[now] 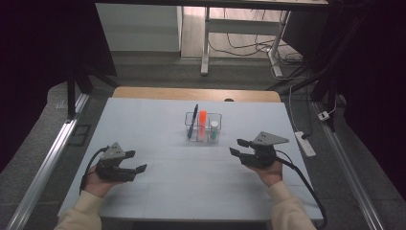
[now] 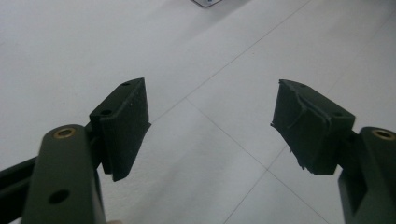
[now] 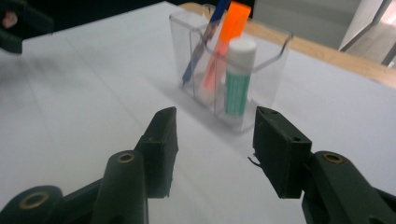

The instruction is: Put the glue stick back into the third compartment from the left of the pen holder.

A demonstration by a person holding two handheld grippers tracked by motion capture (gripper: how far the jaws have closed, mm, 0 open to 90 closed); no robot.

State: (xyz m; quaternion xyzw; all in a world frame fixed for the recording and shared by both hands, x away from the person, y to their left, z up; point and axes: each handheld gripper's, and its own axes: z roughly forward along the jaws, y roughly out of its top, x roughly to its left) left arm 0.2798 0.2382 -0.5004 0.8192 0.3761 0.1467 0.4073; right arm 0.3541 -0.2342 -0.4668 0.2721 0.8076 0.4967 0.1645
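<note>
High view: clear organiser (image 1: 203, 127) stands mid-surface (image 1: 143, 120), holding pen, orange marker and glue stick; left hand-held gripper (image 1: 136, 162) and right hand-held gripper (image 1: 238, 146) flank it, apart.

Left gripper view: jaws wide, empty.

Right gripper view: jaws parted, empty, facing the glue stick (image 3: 240, 77). Likely light, rigid, smooth; grasp below the cap.

Left gripper (image 1: 135, 161) and right gripper (image 1: 238, 146): jaws apart, empty.

Cream sleeves (image 1: 91, 211), black two-jaw grippers, left gripper (image 1: 135, 161), right gripper (image 1: 238, 147), grey three-cornered plates, brass-ringed screw holes, black trailing cables (image 1: 306, 184)
</note>
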